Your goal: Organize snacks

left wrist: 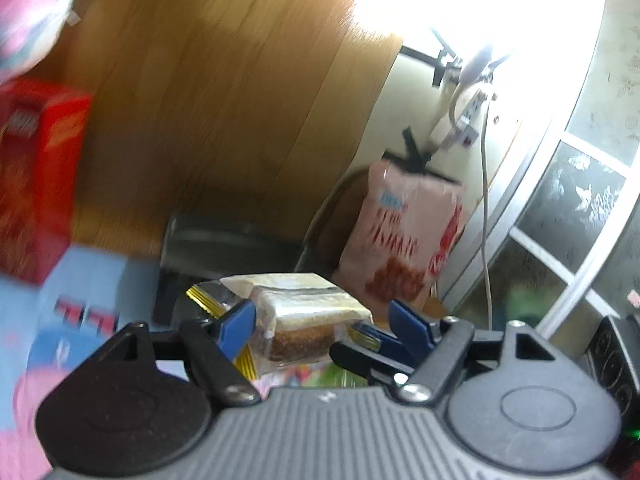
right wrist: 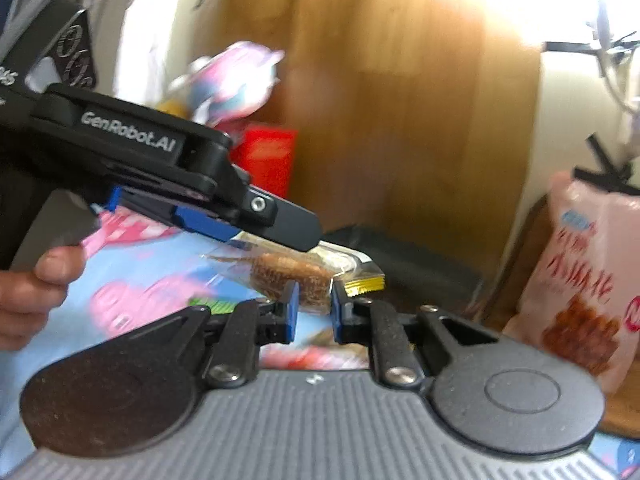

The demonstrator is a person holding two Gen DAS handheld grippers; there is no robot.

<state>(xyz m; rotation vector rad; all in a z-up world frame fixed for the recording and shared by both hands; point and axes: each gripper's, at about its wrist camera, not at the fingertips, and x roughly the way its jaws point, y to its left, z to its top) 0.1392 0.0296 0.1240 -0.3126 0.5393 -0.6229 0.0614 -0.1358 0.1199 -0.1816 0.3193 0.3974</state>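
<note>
Left wrist view, left gripper point(left wrist: 316, 326): blue pads clamped on a wrapped cake point(left wrist: 308, 320), one pad on each side of the clear packet; packet held off the surface, its gold-striped seams sticking out past both pads
Left wrist view, surroundings: red box point(left wrist: 38, 176) at far left, pink-and-white bag point(left wrist: 34, 16) above it, both blurred; pink snack bag point(left wrist: 404, 236) standing at far right near a wooden panel point(left wrist: 224, 100); dark tray point(left wrist: 224, 240) lying far behind the cake; cartoon-print cloth point(left wrist: 80, 292) below
Right wrist view, right gripper point(right wrist: 314, 312): jaws parted by a narrow gap, nothing between them; the cake point(right wrist: 292, 270) sat just beyond the fingertips, whether touching them I could not tell
Right wrist view, left gripper point(right wrist: 256, 228): entered from the left, hand point(right wrist: 32, 288) on its grip, closed over the cake from above
Right wrist view, surroundings: pink snack bag point(right wrist: 580, 276) at right; red box point(right wrist: 268, 160) and pink-and-white bag point(right wrist: 232, 80) far left of centre; dark tray point(right wrist: 400, 256) just behind the cake
Step in hand (judgement): one cake being carried toward a sorting spot, or possibly offered to the right gripper
Next move (judgement): pick the destination, likely the tray, lower the packet flat, then loosen the pads; crinkly wrapper may slip or snag
</note>
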